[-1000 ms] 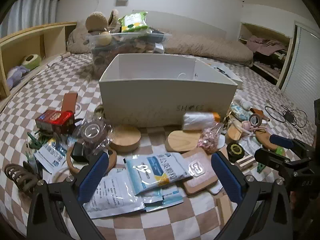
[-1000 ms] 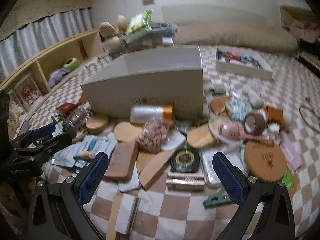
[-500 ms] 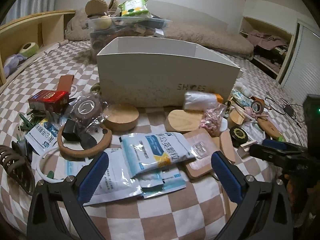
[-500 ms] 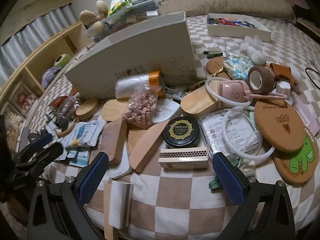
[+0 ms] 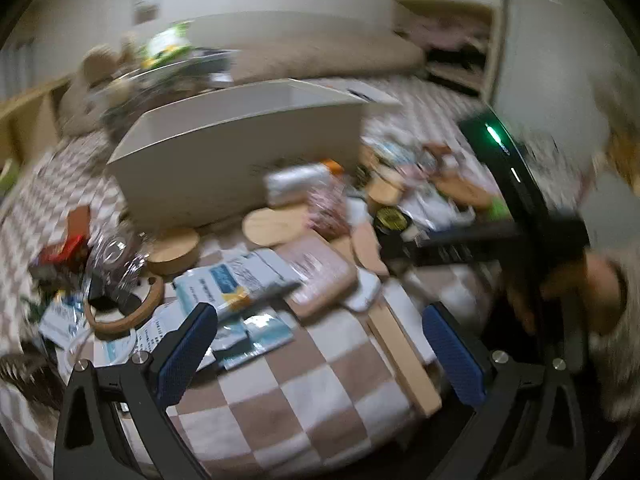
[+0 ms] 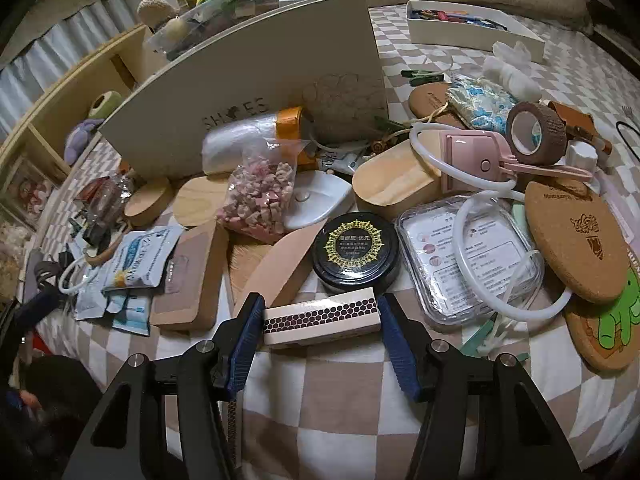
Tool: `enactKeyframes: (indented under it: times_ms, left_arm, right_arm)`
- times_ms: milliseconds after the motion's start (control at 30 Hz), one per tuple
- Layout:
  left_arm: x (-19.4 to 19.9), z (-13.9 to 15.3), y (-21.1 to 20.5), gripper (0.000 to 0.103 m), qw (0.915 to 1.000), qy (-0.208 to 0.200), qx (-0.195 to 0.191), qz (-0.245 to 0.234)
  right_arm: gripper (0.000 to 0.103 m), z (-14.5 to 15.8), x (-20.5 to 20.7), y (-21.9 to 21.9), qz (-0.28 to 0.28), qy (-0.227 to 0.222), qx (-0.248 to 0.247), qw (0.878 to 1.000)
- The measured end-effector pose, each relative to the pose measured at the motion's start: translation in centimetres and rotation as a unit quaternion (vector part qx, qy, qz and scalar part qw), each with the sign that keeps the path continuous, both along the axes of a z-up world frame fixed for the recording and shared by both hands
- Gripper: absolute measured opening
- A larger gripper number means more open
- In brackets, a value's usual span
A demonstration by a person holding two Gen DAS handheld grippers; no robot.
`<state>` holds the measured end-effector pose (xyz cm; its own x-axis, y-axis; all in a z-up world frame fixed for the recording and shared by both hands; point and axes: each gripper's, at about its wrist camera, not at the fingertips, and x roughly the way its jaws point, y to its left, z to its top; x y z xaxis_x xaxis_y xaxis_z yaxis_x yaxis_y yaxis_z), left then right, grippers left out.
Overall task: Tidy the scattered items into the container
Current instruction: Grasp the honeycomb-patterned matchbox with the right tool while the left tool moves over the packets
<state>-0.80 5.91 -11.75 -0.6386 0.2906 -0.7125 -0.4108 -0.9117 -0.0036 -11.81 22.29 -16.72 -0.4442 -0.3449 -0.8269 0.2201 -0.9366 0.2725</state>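
Closing my right gripper (image 6: 320, 320) endwise on the matchbox (image 6: 320, 316) lying before the tin (image 6: 355, 250), I judge it light, crushable card; left gripper (image 5: 320, 356) gapes empty.

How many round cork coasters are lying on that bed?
2. A plain cork coaster lies at the right. The frog-printed coaster sits partly beneath it, nearer the camera. More could be hidden under other items.
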Motion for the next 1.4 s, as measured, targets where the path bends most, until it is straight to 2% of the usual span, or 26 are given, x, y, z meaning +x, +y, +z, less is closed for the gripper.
enactKeyframes:
  times_ms: [167, 333, 533, 633, 800, 967, 1033, 1100, 1200, 1300, 1400]
  left_arm:
    - [1.8, -1.0, 2.3, 0.103, 0.9950, -0.023, -0.061, -0.076]
    - [3.4, -3.4, 4.8, 0.103, 0.9792, -0.041, -0.144, -0.137]
    - [3.1, -7.0, 7.3, 0.103, 0.9590, -0.073, -0.215, -0.169]
    - [2.3, -7.8, 7.5, 0.103, 0.9583, -0.064, -0.237, -0.147]
    - [-0.1, -6.3, 6.2, 0.103, 0.9747, -0.059, -0.188, -0.105]
    - [-1.9, -6.8, 4.9, 0.103, 0.9792, -0.056, -0.183, -0.067]
    - [-2.5, -6.8, 3.9, 0.103, 0.9819, -0.065, -0.170, -0.052]
    - [-2.8, -6.2, 2.6, 0.103, 0.9865, -0.090, -0.125, -0.055]
    - [-2.9, -5.0, 0.9, 0.103, 0.9915, -0.092, -0.082, -0.041]
    - [-3.9, -3.9, -1.1, 0.103, 0.9955, -0.083, -0.046, 0.005]
    - [-5.4, -3.6, -2.3, 0.103, 0.9944, -0.082, -0.012, 0.065]
  right_arm:
    - [0.059, 0.1, -0.1, 0.2, 0.000, -0.002, -0.013, 1.000]
    - [0.059, 0.2, -0.2, 0.5, -0.003, -0.007, -0.030, 1.000]
    - [0.059, 0.2, -0.2, 0.7, -0.004, -0.010, -0.042, 0.999]
    - [0.059, 0.2, -0.3, 0.9, -0.005, -0.011, -0.049, 0.999]
    - [0.059, 0.2, -0.3, 0.9, -0.003, -0.013, -0.055, 0.998]
    - [0.059, 0.3, -0.3, 1.0, -0.002, -0.010, -0.061, 0.998]
    - [0.059, 0.4, -0.3, 1.1, -0.003, -0.009, -0.066, 0.998]
    - [0.059, 0.4, -0.3, 1.2, -0.003, -0.008, -0.071, 0.997]
    - [0.059, 0.6, -0.2, 1.0, 0.001, -0.003, -0.076, 0.997]
    - [0.059, 0.9, 0.0, 1.0, 0.002, 0.009, -0.076, 0.997]
    - [0.059, 2.2, 0.8, 1.0, 0.005, 0.048, -0.085, 0.995]
